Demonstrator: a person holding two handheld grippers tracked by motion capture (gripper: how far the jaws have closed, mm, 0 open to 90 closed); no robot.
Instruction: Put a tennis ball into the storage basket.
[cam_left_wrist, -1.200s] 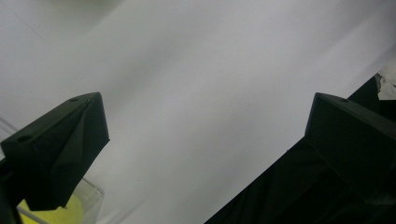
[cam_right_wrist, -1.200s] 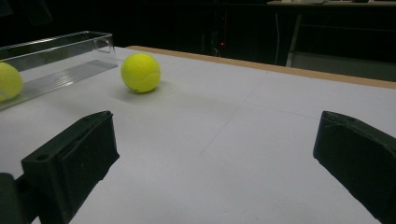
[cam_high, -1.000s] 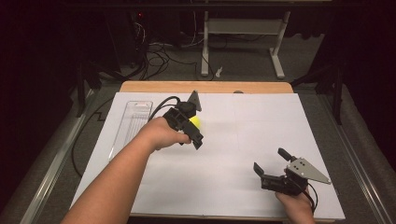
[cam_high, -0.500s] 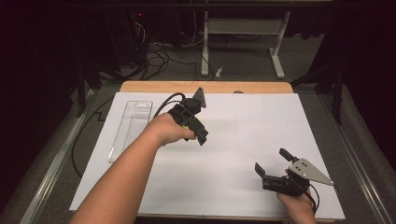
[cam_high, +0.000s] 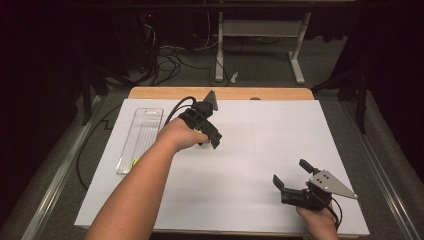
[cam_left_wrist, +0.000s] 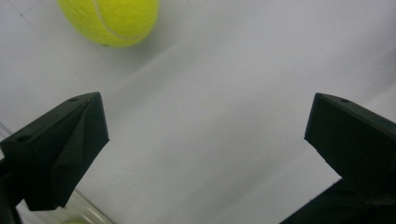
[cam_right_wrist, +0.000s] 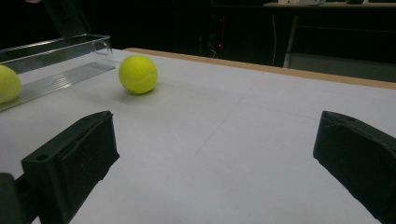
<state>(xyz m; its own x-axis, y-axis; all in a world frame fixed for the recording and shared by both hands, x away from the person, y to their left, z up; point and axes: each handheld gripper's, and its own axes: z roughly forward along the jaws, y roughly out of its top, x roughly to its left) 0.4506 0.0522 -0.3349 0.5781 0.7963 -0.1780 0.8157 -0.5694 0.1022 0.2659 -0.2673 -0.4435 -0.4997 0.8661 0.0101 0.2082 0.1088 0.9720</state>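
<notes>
The tabletop (cam_high: 250, 165) is covered by a white sheet, with a strip of bare wood showing along its far edge. A long clear plastic tray (cam_high: 140, 140) lies near the left edge, running from the far side toward the near side; in the right gripper view a tennis ball in the tray (cam_right_wrist: 8, 84) sits at one end of it.

The left hand-held gripper (cam_high: 212, 136) hangs over the far-left part of the tabletop, just right of the tray, with the person's forearm (cam_high: 135, 195) reaching in from the near edge. Its jaws stand wide apart with nothing between them. In the left gripper view the loose tennis ball (cam_left_wrist: 109, 18) lies on the white sheet beyond the jaws and off toward one side, not touching either one; the right gripper view shows it resting just beside the tray's end.

The right hand-held gripper (cam_high: 292, 175) sits low near the near-right corner, well apart from the ball, its jaws likewise spread open and empty, pointed across the tabletop toward the tray.
</notes>
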